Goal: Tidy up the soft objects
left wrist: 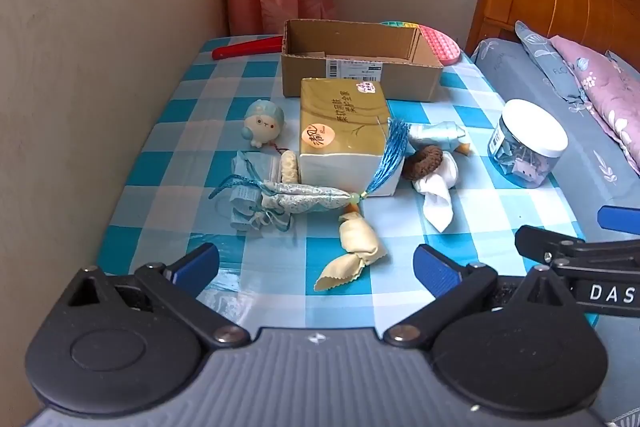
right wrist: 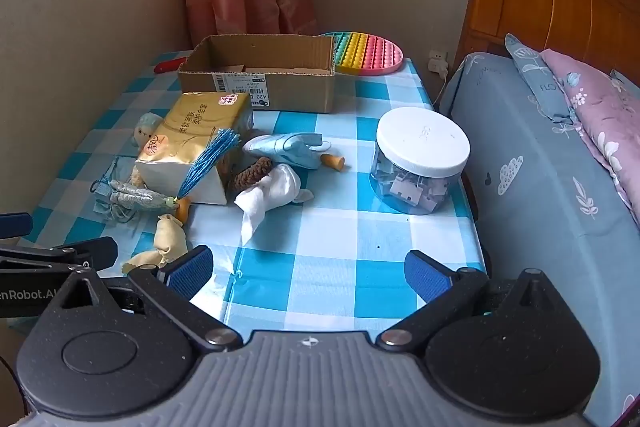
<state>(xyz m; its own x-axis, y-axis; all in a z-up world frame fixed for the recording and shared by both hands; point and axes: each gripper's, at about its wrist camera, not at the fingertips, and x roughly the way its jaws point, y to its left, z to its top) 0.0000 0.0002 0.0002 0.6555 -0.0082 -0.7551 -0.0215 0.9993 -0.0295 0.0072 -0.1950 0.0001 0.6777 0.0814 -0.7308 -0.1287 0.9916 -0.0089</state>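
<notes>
Small soft things lie scattered on the blue-checked table (left wrist: 168,155). A cream cloth bundle (left wrist: 354,247) lies just ahead of my left gripper (left wrist: 316,265), which is open and empty. Beyond it lie a blue brocade sachet with a tassel (left wrist: 304,199), a gold tissue pack (left wrist: 344,123), a round plush toy (left wrist: 262,125), a brown scrunchie (left wrist: 424,163) on a white cloth (left wrist: 438,199), and a light blue pouch (right wrist: 288,147). An open, nearly bare cardboard box (right wrist: 260,71) stands at the back. My right gripper (right wrist: 308,275) is open over the table's near edge, empty.
A clear jar with a white lid (right wrist: 420,163) stands near the table's right edge. A rainbow pop-it mat (right wrist: 366,53) and a red object (left wrist: 246,49) lie at the back. The bed (right wrist: 552,187) with pillows adjoins on the right, a wall on the left.
</notes>
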